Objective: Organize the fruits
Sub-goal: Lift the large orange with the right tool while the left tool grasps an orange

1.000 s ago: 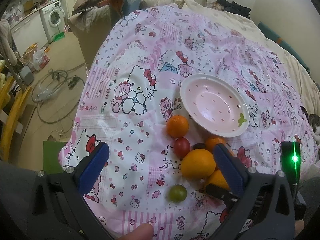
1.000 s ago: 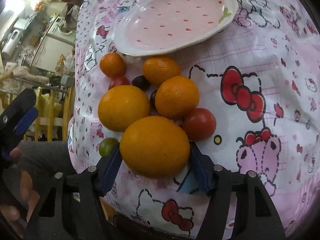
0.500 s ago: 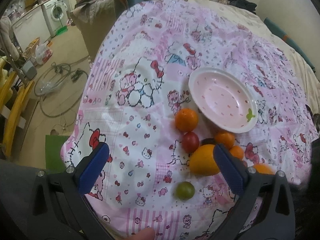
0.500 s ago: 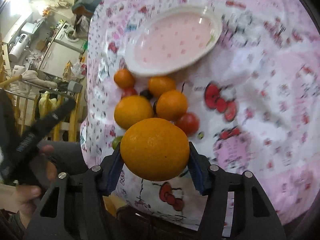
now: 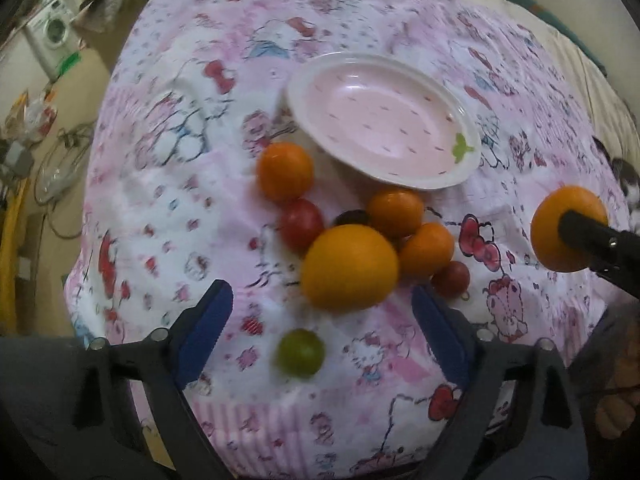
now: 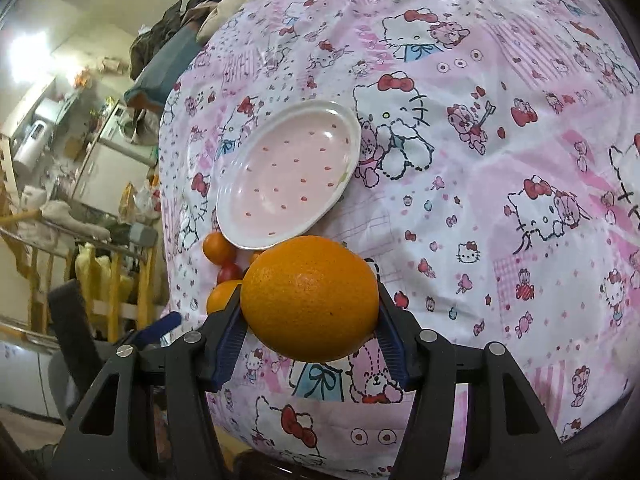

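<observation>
Right gripper (image 6: 310, 322): closed on a large orange (image 6: 310, 298), blue pads pressing both its sides, carried in the air short of the plate
Left gripper (image 5: 320, 326): jaws closing, wide apart, nothing pressed between them; a green round fruit (image 5: 301, 353) lies on the cloth between the fingers
Plate (image 5: 464, 168): pink with a white rim and small red marks, empty, resting on the cloth
Fruit pile: second big orange (image 5: 350, 267) just ahead of the left fingers, touching a red tomato (image 5: 301, 224) on its left and a small orange (image 5: 426, 250) on its right
More fruit: another small orange (image 5: 396, 210) sits against the plate rim; one more (image 5: 285, 171) lies just left of the plate; a small red tomato (image 5: 451, 279) sits at the pile's right edge
Cloth (image 5: 168, 128): pink cartoon-print sheet covering the whole surface
Surroundings: washing machine (image 5: 54, 38) and cables on the floor at left
Hidden: a dark fruit (image 5: 351, 217) is mostly covered by the pile, its kind unclear; in the right wrist view the held orange blocks most of the pile
Blur: left wrist view is smeared, so print details and the green fruit's edge are soft
</observation>
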{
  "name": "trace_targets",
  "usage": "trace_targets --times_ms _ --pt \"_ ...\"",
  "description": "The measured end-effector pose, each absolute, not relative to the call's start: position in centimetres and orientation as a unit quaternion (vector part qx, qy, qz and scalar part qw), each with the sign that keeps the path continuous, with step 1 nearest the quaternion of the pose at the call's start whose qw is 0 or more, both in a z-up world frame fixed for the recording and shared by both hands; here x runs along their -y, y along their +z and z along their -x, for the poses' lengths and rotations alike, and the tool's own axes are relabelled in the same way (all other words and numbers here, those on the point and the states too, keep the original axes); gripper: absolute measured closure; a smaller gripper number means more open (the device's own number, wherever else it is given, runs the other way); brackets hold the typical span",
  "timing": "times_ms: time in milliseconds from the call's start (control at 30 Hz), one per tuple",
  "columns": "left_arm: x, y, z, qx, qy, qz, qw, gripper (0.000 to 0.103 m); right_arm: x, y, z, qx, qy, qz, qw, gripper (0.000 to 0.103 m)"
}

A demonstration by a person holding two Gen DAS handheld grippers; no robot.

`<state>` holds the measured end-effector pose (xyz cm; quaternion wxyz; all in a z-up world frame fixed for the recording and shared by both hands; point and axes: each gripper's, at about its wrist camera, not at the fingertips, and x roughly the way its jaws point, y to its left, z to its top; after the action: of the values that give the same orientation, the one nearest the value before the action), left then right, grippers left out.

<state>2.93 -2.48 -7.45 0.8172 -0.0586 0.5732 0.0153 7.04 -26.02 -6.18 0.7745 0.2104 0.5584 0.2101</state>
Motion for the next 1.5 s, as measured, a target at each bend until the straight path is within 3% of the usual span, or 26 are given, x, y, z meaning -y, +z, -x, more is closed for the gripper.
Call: trace_targets --times_ms 167,367,400,433,600,1133,1500 --pt "3.3 -8.4 -4.4 -0.582 0.02 0.066 0.81 0.014 26.5 -5.8 -6.7 -0.549 0.207 -0.207 0.783 0.041" --pt "4.6 -9.7 -5.1 -0.583 0.011 0.04 0.811 0.022 26.7 -6.2 -7.0 -0.554 0.2 -0.213 0.78 0.041" --pt "4.7 -9.8 -5.2 -0.581 0.009 0.035 0.813 0.028 26.7 -6.2 -7.0 -0.554 0.2 -0.214 0.779 0.041" --pt "4.8 -9.9 -5.3 -0.581 0.007 0.032 0.814 0.04 26.6 -6.1 -7.0 -0.553 0.201 -0.215 0.78 0.041" --pt "4.2 -9.9 -5.2 -0.578 0.003 0.045 0.815 0.05 26.3 -6.0 -7.1 -0.551 0.205 -0.208 0.782 0.041" --pt "3.2 -7.2 -3.4 -0.541 -0.007 0.054 0.839 0.052 25.8 -5.5 -6.6 -0.547 0.203 -0.188 0.79 0.041" --pt "2.3 -2.5 -3.5 -0.512 -0.024 0.073 0.855 0.051 25.9 -1.1 -5.8 -0.507 0.209 -0.2 0.812 0.041"
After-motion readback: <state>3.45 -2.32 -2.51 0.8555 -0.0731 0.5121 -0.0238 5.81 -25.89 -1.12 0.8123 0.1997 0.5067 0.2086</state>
